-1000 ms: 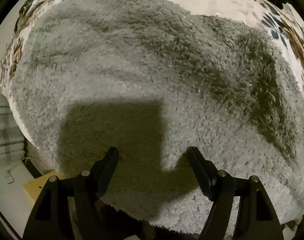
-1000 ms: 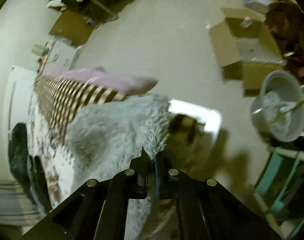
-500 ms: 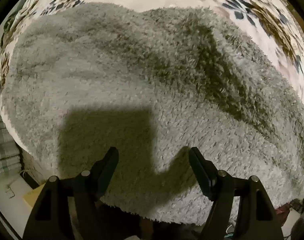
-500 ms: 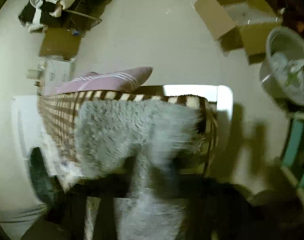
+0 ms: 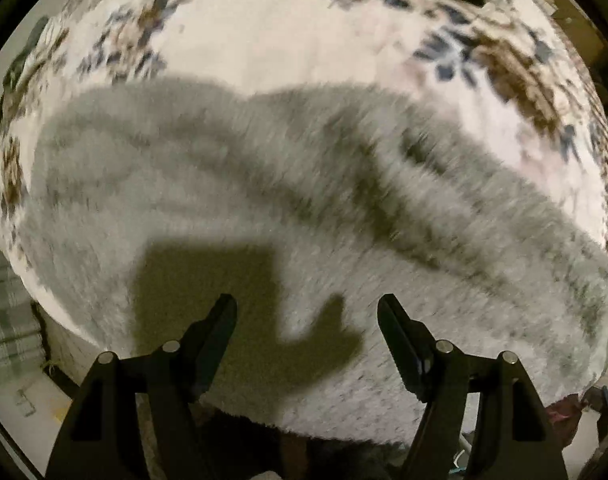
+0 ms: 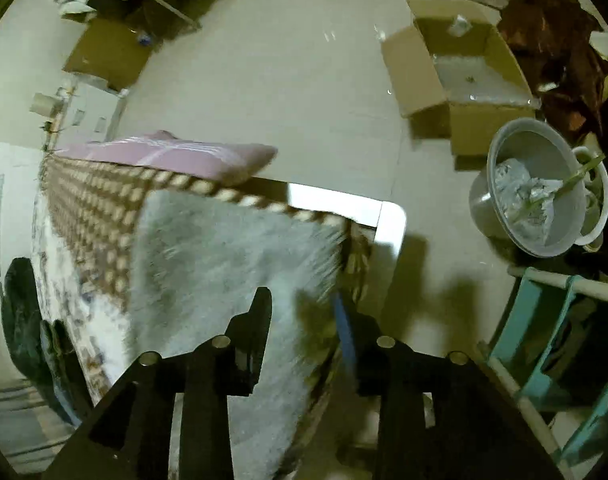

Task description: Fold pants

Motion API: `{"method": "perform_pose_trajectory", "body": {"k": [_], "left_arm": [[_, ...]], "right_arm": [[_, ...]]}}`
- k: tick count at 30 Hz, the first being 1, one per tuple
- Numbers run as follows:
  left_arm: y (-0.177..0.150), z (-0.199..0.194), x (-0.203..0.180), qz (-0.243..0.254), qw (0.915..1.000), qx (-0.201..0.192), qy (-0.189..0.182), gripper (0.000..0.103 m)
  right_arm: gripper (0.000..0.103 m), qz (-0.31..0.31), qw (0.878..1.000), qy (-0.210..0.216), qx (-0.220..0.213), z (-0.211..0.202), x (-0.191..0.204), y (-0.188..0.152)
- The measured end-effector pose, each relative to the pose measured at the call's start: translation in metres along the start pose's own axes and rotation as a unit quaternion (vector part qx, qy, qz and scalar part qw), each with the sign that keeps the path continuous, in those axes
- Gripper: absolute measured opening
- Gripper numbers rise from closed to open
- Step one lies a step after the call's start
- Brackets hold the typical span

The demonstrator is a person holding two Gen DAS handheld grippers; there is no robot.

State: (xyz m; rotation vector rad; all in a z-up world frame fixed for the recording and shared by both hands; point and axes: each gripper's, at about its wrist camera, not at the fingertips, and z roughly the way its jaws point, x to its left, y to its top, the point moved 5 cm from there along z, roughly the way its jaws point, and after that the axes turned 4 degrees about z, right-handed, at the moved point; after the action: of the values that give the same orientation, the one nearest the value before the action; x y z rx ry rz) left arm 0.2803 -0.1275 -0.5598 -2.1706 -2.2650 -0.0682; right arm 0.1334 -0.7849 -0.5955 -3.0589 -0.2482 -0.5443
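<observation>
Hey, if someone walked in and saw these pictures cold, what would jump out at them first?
The fluffy grey pants spread across the flower-patterned bedcover, filling most of the left wrist view. Next, the right gripper, jaws opening over the pants' edge at the bed corner, and the grey basin on the floor to its right.

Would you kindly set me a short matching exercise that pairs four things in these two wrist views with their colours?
Things:
1. fleece pants
2. pillow
3. cardboard box
4. ladder frame

Colours:
A. teal
B. brown
C. grey
D. pink

Pairs: 1-C, 2-D, 3-B, 4-A
</observation>
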Motion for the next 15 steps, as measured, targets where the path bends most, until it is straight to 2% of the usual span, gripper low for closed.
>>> {"method": "perform_pose_trajectory", "body": {"k": [2, 3, 4, 7, 9, 10, 12, 13, 14, 15], "left_arm": [[0.015, -0.003, -0.013, 0.002, 0.9999, -0.005, -0.009, 0.071], [0.027, -0.002, -0.024, 0.003, 0.9999, -0.006, -0.015, 0.071], [0.035, -0.001, -0.033, 0.003, 0.9998, -0.006, -0.021, 0.071], [0.063, 0.003, -0.066, 0.015, 0.9991, -0.005, -0.039, 0.071], [0.077, 0.013, -0.082, 0.023, 0.9991, 0.002, -0.034, 0.071], [0.083, 0.018, -0.091, 0.026, 0.9992, 0.003, -0.029, 0.071], [0.096, 0.034, -0.099, 0.029, 0.9994, 0.012, -0.011, 0.071], [0.100, 0.039, -0.100, 0.025, 0.9995, 0.016, -0.013, 0.071], [0.099, 0.044, -0.100, 0.017, 0.9996, 0.017, -0.017, 0.071], [0.105, 0.043, -0.100, 0.009, 0.9996, 0.014, -0.021, 0.071]], "right_arm": [[0.045, 0.001, 0.999, 0.043, 0.031, -0.003, 0.030, -0.024], [0.045, -0.005, 0.997, 0.058, 0.053, 0.001, 0.044, -0.035], [0.045, -0.012, 0.993, 0.078, 0.087, 0.014, 0.066, -0.047], [0.045, -0.014, 0.981, 0.096, 0.168, 0.058, 0.122, -0.085], [0.045, -0.029, 0.975, 0.081, 0.206, 0.086, 0.152, -0.113], [0.045, -0.029, 0.972, 0.057, 0.227, 0.104, 0.163, -0.128], [0.044, -0.010, 0.967, 0.030, 0.253, 0.128, 0.168, -0.147], [0.041, 0.006, 0.966, 0.007, 0.257, 0.138, 0.166, -0.155], [0.019, 0.021, 0.970, 0.002, 0.241, 0.142, 0.163, -0.160], [0.010, 0.017, 0.975, -0.014, 0.222, 0.144, 0.163, -0.162]]}}
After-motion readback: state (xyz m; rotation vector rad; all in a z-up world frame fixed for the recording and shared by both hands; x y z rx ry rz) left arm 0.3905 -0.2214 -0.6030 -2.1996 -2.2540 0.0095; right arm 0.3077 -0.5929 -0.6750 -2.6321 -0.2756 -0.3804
